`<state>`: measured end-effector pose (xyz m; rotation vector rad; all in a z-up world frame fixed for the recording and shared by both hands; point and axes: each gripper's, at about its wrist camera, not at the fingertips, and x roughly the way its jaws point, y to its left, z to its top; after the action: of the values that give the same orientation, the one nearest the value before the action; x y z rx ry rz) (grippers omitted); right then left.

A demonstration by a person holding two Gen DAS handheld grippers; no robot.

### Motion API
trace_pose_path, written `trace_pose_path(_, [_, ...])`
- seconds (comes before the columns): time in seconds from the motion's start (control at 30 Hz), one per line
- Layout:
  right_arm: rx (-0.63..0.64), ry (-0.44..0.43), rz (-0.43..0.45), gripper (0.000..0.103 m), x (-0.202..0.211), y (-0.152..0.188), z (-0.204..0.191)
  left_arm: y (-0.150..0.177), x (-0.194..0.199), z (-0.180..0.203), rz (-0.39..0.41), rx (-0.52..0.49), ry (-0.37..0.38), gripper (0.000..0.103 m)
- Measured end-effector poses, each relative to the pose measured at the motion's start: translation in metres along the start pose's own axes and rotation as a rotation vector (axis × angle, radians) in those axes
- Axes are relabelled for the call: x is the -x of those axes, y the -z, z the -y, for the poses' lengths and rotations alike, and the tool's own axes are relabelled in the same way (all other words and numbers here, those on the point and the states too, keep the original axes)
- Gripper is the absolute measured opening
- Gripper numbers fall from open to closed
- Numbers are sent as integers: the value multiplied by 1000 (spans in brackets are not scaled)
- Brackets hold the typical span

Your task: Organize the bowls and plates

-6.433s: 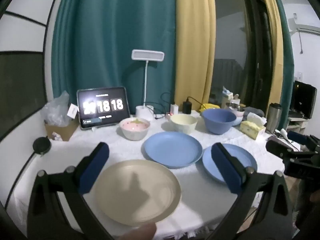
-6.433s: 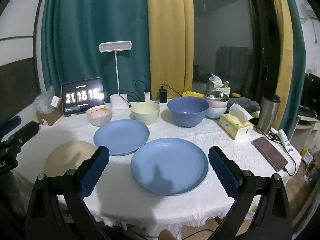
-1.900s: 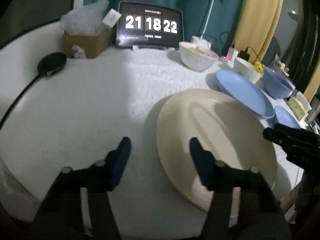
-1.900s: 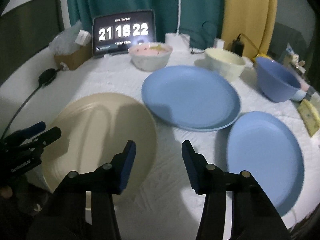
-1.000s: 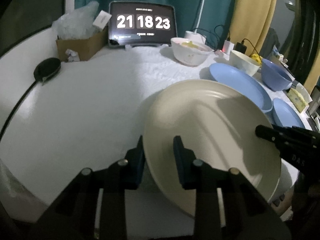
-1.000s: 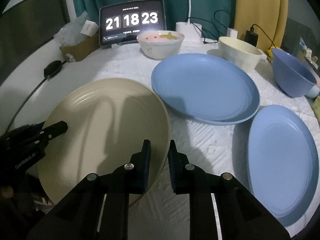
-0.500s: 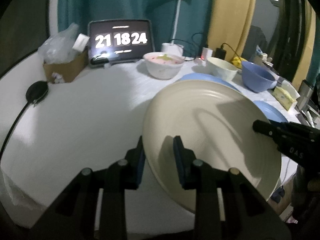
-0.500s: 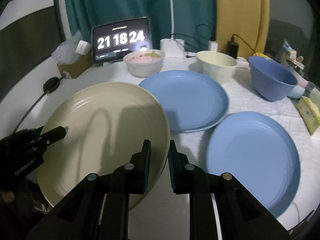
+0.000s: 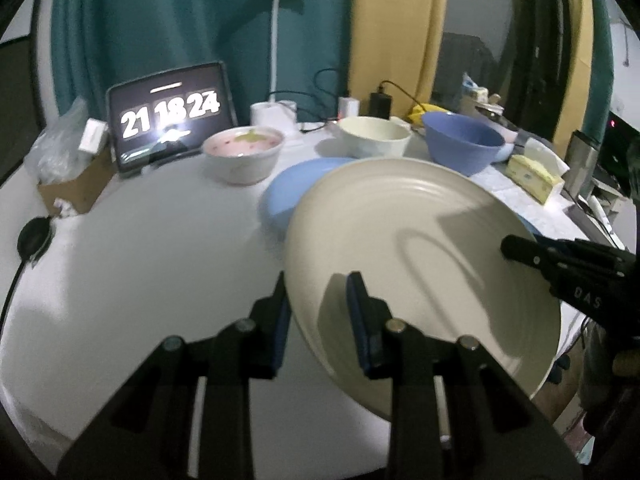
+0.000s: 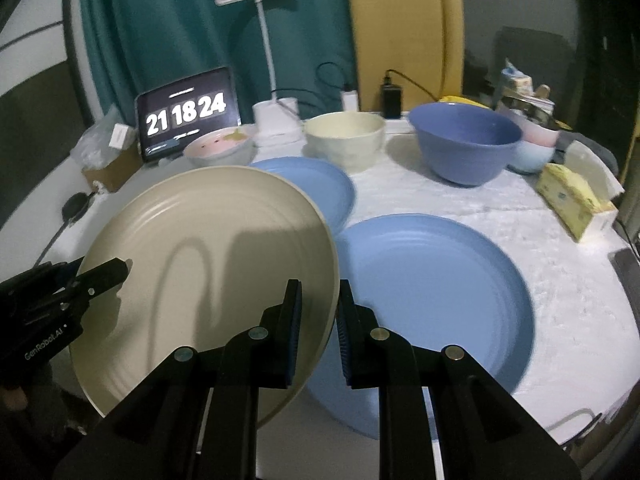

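- I see the desk (image 10: 460,208) spread ahead of both hand-held grippers, its white cloth carrying the bowls at the far side and the plates nearer me.
- The beige plate (image 10: 208,264) hangs tilted above the desk, between my two tools, pinched at opposite rims; its face slopes up toward the far side.
- My left hand-held gripper (image 9: 316,312) is clamped on the plate's near-left rim, one pad above, one beneath.
- My right hand-held gripper (image 10: 318,316) is clamped on the opposite rim, so the plate lies to its left.
- The near blue plate (image 10: 432,292) lies flat just to the right of and ahead of the right hand-held gripper, closer to it than to the left one; I judge this the likely stacking spot, a short sideways carry rightward.
- The far blue plate (image 10: 316,184) sits straight ahead beyond the beige plate's far rim, partly hidden by it.
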<state>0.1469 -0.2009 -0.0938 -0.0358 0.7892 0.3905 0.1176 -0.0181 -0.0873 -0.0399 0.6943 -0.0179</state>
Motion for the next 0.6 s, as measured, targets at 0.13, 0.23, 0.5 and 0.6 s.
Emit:
trace_pose_path(0.13, [-33,7,8,19,2,2,20,-6,-5,18,-10,-31,17,28])
trace_pose_path(0.23, [-53,10,12,19,3,2,33,-8,-10,28,-19,-40,31,28])
trace_pose_path(0.5, [-99,46,14,19,4,6,71,-16,-33,63,-37,-70,84,28])
trace_pose_path(0.6, [-117,63,10,19,4,8,85,-19,-40,76,-45,-81,100,28])
